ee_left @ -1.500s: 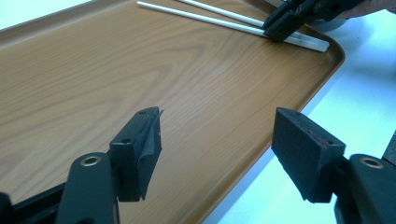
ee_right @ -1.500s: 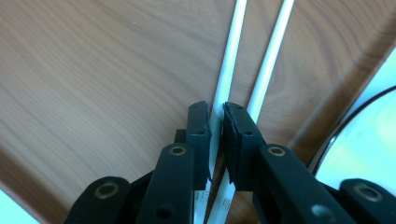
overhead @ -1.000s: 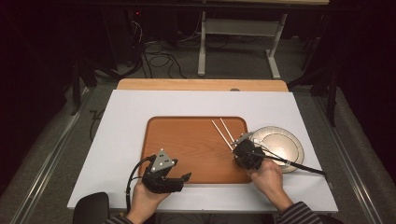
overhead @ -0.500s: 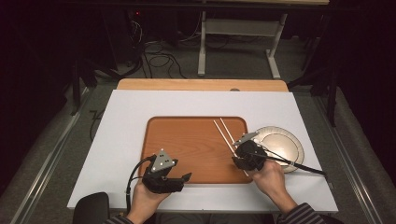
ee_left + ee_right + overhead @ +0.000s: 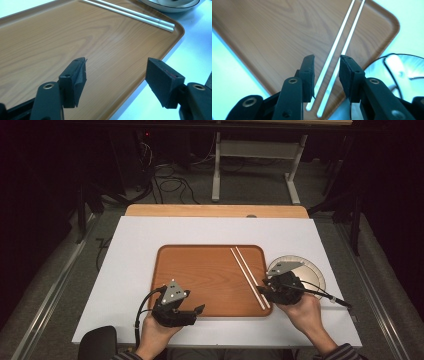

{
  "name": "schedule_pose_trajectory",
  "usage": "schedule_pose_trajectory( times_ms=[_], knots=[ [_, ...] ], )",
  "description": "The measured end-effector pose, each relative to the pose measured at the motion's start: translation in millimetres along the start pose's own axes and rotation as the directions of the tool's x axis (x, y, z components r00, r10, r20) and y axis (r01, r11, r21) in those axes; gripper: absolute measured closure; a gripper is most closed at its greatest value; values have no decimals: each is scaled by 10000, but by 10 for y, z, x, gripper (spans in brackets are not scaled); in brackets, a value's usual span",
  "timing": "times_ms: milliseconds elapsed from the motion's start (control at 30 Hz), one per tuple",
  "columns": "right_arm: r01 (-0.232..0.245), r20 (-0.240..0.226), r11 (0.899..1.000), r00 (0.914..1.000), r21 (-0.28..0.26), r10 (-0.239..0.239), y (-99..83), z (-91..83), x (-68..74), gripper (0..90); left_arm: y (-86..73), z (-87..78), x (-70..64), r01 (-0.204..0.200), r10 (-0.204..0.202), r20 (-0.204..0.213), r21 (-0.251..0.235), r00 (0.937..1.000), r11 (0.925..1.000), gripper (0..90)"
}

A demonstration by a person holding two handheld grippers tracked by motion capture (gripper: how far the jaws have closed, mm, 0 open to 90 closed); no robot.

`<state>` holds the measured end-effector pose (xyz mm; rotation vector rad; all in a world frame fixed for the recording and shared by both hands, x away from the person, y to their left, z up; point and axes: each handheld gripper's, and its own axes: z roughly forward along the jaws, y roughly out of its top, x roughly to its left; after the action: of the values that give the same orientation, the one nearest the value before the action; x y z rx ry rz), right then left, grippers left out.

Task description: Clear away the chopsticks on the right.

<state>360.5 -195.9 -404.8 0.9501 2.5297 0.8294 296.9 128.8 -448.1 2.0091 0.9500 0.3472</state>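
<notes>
The right gripper (image 5: 326,75) has its jaws narrowly parted, straddling the near ends of the 2 white chopsticks (image 5: 342,42) without closing on them. The chopsticks lie side by side, slanting across the right part of the wooden tray (image 5: 200,275). The left gripper (image 5: 116,80), jaws wide and holding nothing, hovers over the tray's near edge. A plate (image 5: 312,272) sits just right of the tray on the white surface (image 5: 135,250).

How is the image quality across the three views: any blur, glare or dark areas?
High view: table well lit, surroundings dark. Left gripper view: tray sharp, left claw softer. Right gripper view: chopsticks fairly clear, tray edge blurred, plate glary.
</notes>
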Motion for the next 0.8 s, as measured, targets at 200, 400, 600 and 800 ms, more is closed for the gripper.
schedule_pose_trajectory(
  times_ms=[200, 400, 600, 800],
  knots=[
    [-443, -175, 9966, 9989, -699, 432, -149, -217, -113, 672, 4, 6, -3, 3, -3, 7, 7, 10000, 10000, 333],
    [-728, -124, 9916, 9973, -1068, 719, -307, -314, -163, 672, 4, -1, 4, 41, -41, -33, -33, 10000, 10000, 333],
    [-820, -201, 9886, 9966, -1264, 800, -418, -356, -159, 660, 3, 5, -8, 50, -51, -27, -22, 10000, 10000, 333],
    [-597, -143, 9897, 9982, -1299, 583, -496, -363, -78, 658, 8, 8, -3, 61, -61, -21, -19, 10000, 10000, 333]
  ],
)
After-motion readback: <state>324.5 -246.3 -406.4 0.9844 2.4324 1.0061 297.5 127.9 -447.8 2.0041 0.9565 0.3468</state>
